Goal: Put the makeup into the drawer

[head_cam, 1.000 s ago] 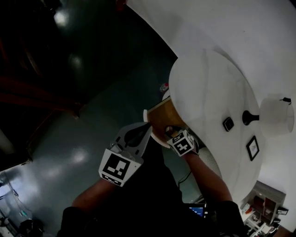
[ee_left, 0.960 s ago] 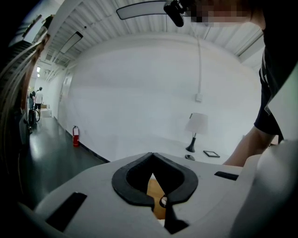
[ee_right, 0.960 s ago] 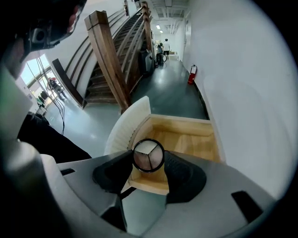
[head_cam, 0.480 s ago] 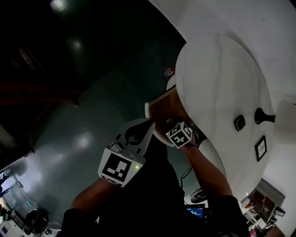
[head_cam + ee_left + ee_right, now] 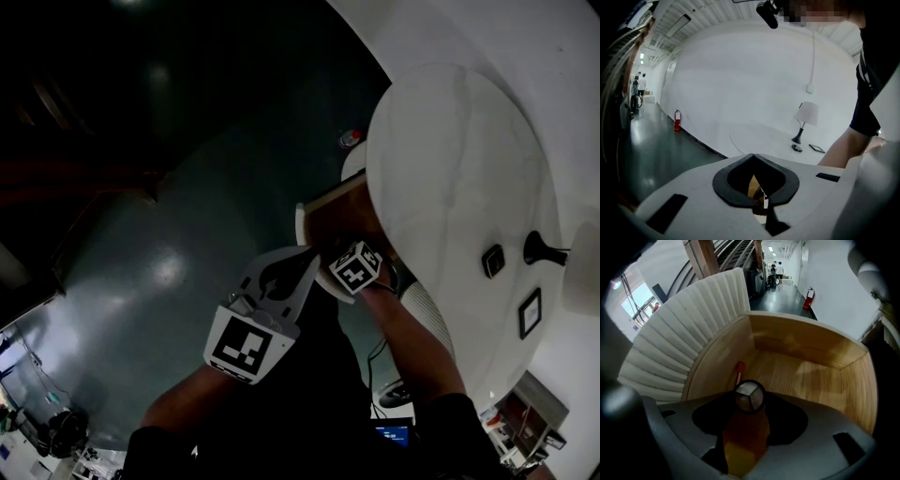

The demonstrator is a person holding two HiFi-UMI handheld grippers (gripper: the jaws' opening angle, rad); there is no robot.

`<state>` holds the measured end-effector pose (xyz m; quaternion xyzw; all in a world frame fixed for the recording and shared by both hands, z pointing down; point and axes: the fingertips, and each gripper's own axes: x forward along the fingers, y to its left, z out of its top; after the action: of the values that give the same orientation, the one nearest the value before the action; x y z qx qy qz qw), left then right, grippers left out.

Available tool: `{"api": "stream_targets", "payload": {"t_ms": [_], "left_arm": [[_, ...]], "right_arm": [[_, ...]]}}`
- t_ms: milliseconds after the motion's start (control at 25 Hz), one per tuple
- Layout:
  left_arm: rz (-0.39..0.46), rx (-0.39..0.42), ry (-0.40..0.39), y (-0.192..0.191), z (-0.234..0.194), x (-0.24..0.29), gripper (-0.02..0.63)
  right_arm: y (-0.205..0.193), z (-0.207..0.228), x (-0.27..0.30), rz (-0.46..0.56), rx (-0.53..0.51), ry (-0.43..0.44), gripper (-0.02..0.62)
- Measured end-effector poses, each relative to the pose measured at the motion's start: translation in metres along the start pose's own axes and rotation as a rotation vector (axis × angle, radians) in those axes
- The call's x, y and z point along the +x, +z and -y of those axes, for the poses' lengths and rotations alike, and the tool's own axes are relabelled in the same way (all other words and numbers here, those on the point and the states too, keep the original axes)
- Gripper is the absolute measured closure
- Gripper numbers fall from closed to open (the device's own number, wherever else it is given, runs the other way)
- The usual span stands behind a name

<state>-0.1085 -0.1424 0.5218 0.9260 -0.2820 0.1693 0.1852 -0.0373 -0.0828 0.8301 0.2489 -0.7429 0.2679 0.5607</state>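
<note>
right gripper (image 5: 751, 404) is clenched on a bottle (image 5: 743, 437), its round dark cap at mid-frame and its amber body below. beyond it is the open wooden drawer (image 5: 820, 376), with a red stick (image 5: 739, 371) on its floor, left of centre. left gripper (image 5: 753, 157), low in its view, is closed and empty.

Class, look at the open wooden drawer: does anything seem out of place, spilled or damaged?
Nothing stands out. A slim red tube lies by a side wall of the open wooden drawer, and the right gripper holds an amber round-capped makeup bottle over it; no spill or damage shows.
</note>
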Motion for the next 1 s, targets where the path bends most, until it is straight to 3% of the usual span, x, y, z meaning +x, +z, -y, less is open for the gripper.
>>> {"api": "stream_targets", "payload": {"t_ms": [440, 1000], "left_arm": [[-0.013, -0.037, 0.026, -0.015, -0.009, -0.003, 0.595], [-0.004, -0.061, 0.077, -0.017, -0.025, -0.012, 0.595]], "right_arm": [[-0.001, 0.006, 0.021, -0.085, -0.013, -0.006, 0.38], [-0.002, 0.017, 0.034, -0.108, 0.03, 0.011, 0.38]]}}
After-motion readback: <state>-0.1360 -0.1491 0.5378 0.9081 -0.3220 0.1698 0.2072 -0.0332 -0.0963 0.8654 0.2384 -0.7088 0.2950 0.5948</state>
